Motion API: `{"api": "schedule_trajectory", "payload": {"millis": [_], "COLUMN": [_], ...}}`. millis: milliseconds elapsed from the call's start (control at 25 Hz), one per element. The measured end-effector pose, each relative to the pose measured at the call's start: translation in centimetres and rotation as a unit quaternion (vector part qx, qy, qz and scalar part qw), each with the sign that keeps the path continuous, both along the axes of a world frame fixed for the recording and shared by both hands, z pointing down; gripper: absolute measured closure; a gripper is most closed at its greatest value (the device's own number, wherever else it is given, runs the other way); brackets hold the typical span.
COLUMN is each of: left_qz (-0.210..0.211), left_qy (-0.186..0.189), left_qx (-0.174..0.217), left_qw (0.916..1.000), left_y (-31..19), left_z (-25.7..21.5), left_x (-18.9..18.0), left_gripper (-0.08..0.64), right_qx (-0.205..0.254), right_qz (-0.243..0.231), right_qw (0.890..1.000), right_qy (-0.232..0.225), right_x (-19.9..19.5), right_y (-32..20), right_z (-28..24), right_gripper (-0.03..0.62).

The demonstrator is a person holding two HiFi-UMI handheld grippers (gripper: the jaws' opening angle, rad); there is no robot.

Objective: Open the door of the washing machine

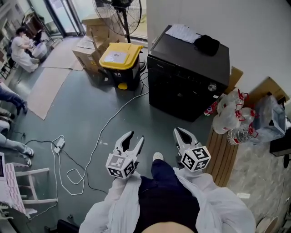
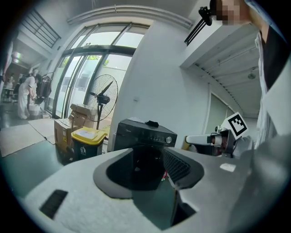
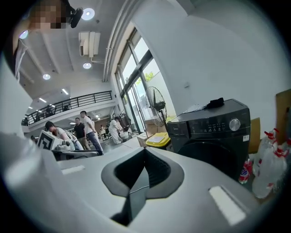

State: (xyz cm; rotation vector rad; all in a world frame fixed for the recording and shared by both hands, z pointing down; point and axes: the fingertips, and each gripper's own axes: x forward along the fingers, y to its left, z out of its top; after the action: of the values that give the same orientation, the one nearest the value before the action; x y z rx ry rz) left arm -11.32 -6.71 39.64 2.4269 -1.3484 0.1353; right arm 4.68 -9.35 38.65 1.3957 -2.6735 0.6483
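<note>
The black washing machine [image 1: 188, 68] stands against the white wall, and its round front door [image 1: 175, 91] is closed. It also shows in the left gripper view [image 2: 143, 134] and the right gripper view [image 3: 213, 127], with its dark door [image 3: 213, 154] below a silver dial. Both grippers hover over the green floor about a step short of the machine. My left gripper [image 1: 133, 139] is open, and the machine shows through its gap [image 2: 157, 157]. My right gripper [image 1: 183, 133] is shut and empty, its pads meeting in a thin slit [image 3: 145, 152].
A yellow-lidded bin [image 1: 120, 61], cardboard boxes [image 1: 91, 50] and a standing fan [image 1: 122, 13] are left of the machine. Plastic bags with bottles [image 1: 234, 116] and a slatted wooden board [image 1: 223, 150] lie to its right. A white cable [image 1: 104, 132] and power strip [image 1: 59, 144] cross the floor. People [image 1: 20, 48] are at far left.
</note>
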Motion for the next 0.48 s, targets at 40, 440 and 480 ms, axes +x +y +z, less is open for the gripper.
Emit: {"api": "schedule_trajectory", "payload": {"millis": [40, 440, 480], "left_qz": [-0.003, 0.003, 0.003], "left_qy": [0.0, -0.009, -0.009], "left_qx": [0.0, -0.01, -0.014], "left_qw": [1.0, 0.9999, 0.9999], "left_y": [-1.6, -10.5, -10.8], "left_z": [0.0, 2.2, 2.5], "left_x": [0.1, 2.3, 2.3], "left_gripper": [0.364, 0.364, 0.364], "right_qx": [0.002, -0.008, -0.012], "right_qz": [-0.005, -0.029, -0.029], "right_qw": [1.0, 1.0, 0.999], "right_qy": [0.001, -0.008, -0.008], "right_x": [0.1, 0.5, 0.5], "right_y": [-1.6, -10.6, -10.9], "right_z": [-0.1, 2.2, 2.6], "right_gripper": [0.583, 0.583, 0.583]}}
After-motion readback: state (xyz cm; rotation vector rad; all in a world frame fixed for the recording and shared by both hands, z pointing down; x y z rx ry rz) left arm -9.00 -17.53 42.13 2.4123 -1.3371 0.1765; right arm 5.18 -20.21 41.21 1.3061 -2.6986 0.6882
